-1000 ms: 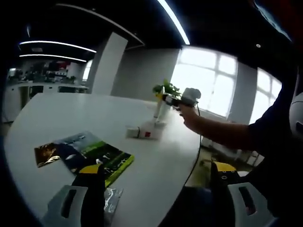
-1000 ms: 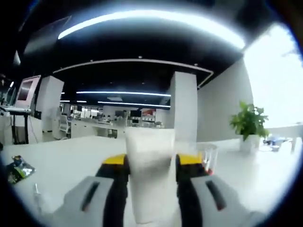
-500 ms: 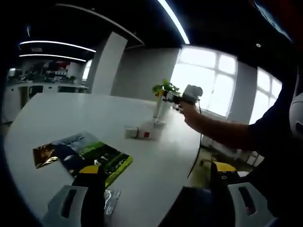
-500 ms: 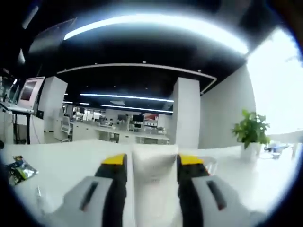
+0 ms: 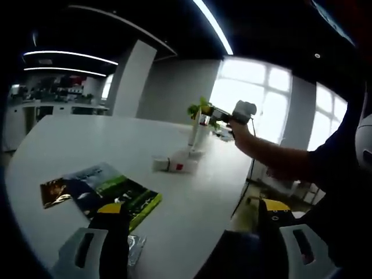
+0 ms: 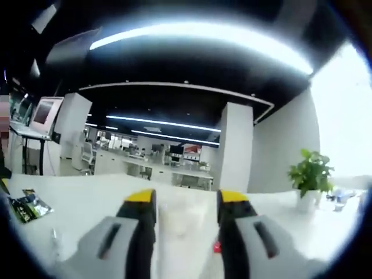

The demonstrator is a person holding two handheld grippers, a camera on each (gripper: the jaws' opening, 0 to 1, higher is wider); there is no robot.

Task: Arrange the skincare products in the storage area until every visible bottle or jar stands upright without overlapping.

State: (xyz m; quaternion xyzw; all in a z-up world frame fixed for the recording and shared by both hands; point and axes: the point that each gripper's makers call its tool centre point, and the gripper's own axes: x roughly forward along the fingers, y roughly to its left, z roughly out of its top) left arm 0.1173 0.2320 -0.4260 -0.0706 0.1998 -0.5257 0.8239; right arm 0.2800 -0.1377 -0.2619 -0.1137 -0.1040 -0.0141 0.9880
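White table (image 5: 87, 139) is seen in the left gripper view, and the skincare things are placed on it near its far edge. A white tube (image 5: 195, 135) is stood upright there, and a green plant (image 5: 200, 108) is seen just behind it. Just beside the foot of the tube, a small white box (image 5: 177, 165) with a red mark is laid, and a small pale jar (image 5: 158, 164) is touching its end. Some coloured packets (image 5: 104, 192) are spread flat near the near edge, well apart from the tube.

The left gripper (image 5: 193, 206) is held low over the near edge; its black, yellow-tipped jaws are kept wide apart and nothing is held between them.

The right gripper (image 5: 206, 118) is held by a hand (image 5: 241, 129) at the top of the tube. It cannot be told whether the tube is clamped by it or only touched.

In the right gripper view, the right gripper (image 6: 180, 197) is shown with a gap between its jaws. Only a pale blur is seen in this gap. The plant (image 6: 311, 171) is seen near the far edge of the table (image 6: 87, 203).
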